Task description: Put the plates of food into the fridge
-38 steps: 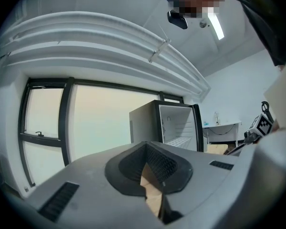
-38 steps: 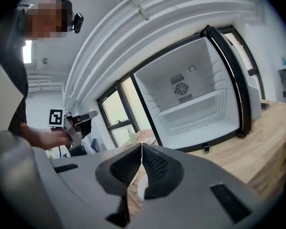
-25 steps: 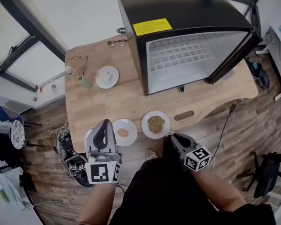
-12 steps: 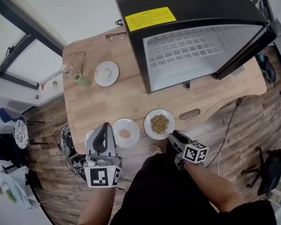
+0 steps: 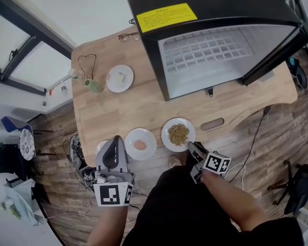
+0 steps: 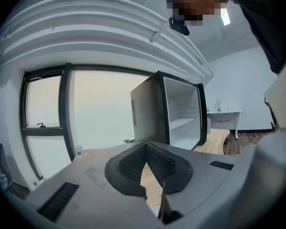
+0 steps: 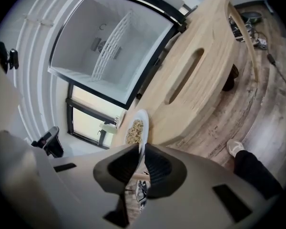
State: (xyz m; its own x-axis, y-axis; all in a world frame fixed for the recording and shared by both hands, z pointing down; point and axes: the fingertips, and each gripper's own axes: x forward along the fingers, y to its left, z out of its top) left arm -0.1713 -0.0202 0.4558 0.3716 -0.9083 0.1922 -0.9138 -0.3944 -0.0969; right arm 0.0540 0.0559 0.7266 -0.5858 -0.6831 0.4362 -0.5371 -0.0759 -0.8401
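The grain plate is sitting at the near edge of the table, in front of the open fridge and apart from it. The right gripper is clamping the plate's near rim. Its jaws have just been closing, and in the right gripper view the rim is running between the two pads, pinched by both. The plate is lying flat on the wood.

Just left of it, a second plate is carrying a small pink piece of food. The left gripper is hanging over the table's near edge, just left of that plate. Its jaws are meeting at the tips with nothing between them.

Farther back on the left, a third plate is holding something pale. A green bottle is lying just beside it, and a pair of glasses is resting near the bottle. The fridge is standing on the table's far side, showing its white inside and a wire shelf.
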